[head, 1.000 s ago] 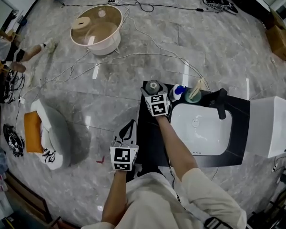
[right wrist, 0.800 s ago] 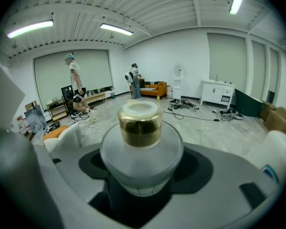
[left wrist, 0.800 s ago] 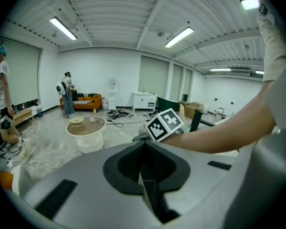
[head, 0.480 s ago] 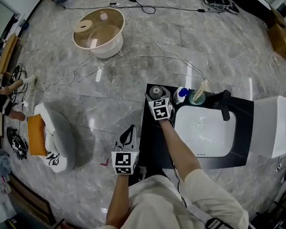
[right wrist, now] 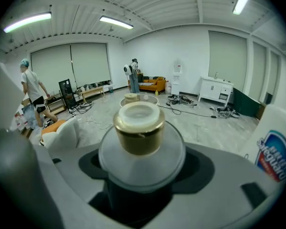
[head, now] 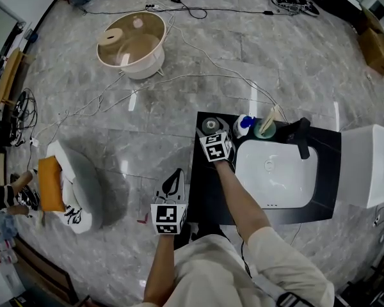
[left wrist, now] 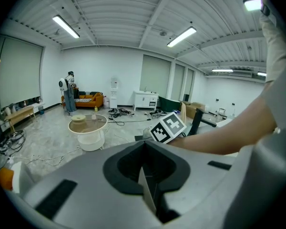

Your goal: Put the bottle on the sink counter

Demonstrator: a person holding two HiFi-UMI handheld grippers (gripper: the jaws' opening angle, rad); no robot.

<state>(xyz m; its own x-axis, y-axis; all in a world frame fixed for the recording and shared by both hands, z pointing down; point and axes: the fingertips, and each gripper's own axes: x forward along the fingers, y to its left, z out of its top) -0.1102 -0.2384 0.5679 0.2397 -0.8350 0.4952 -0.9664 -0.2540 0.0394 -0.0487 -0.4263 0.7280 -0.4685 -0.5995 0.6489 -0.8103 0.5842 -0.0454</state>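
Right gripper (head: 211,132) pinching bottle (right wrist: 139,128), upright, gold cap up, over far-left corner of sink counter (head: 205,190). Contact with counter unclear. Left gripper (head: 173,183) jaws pressed together, empty, farther, near-left off counter.

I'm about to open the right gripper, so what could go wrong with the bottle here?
The gold-capped bottle, held in the right gripper, is near the far left corner of the black sink counter; released tilted, it might topple to the floor. The blue-capped white bottle stands close beside it; opening jaws may knock it.
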